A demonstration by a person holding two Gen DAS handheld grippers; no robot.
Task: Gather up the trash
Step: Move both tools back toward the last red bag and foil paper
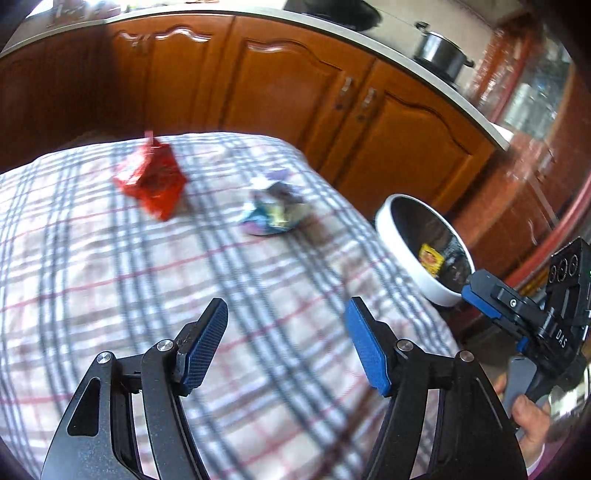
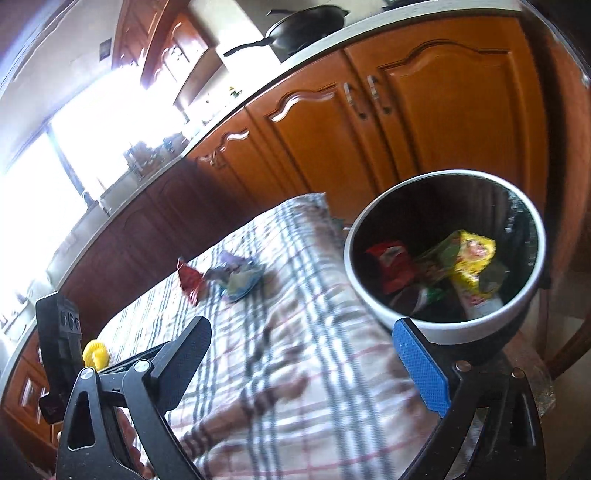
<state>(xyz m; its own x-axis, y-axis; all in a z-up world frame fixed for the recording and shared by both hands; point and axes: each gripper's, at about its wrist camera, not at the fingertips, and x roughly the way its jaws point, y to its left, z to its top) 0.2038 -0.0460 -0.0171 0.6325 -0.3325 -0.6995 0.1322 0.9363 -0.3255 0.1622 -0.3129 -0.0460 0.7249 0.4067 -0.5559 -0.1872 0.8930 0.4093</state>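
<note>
A crumpled red wrapper (image 1: 151, 177) and a crumpled blue and silver wrapper (image 1: 275, 210) lie on the checked tablecloth (image 1: 110, 277), well ahead of my left gripper (image 1: 286, 332), which is open and holds nothing. To the right, past the table's edge, stands a white-rimmed bin (image 1: 410, 266). In the right wrist view my right gripper (image 2: 306, 354) is open wide and empty, low over the cloth, with its blue pad just in front of the bin (image 2: 472, 328). Inside the bin lie a red packet (image 2: 391, 264) and a yellow packet (image 2: 472, 258). Both wrappers (image 2: 236, 275) show further back on the cloth.
Orange-brown wooden cabinets (image 1: 295, 96) run behind the table under a pale counter, with a pot (image 1: 439, 51) and a black pan (image 2: 306, 26) on top. A hand holds the other gripper (image 1: 546, 325) at right. A small yellow object (image 2: 95, 354) sits at the table's left.
</note>
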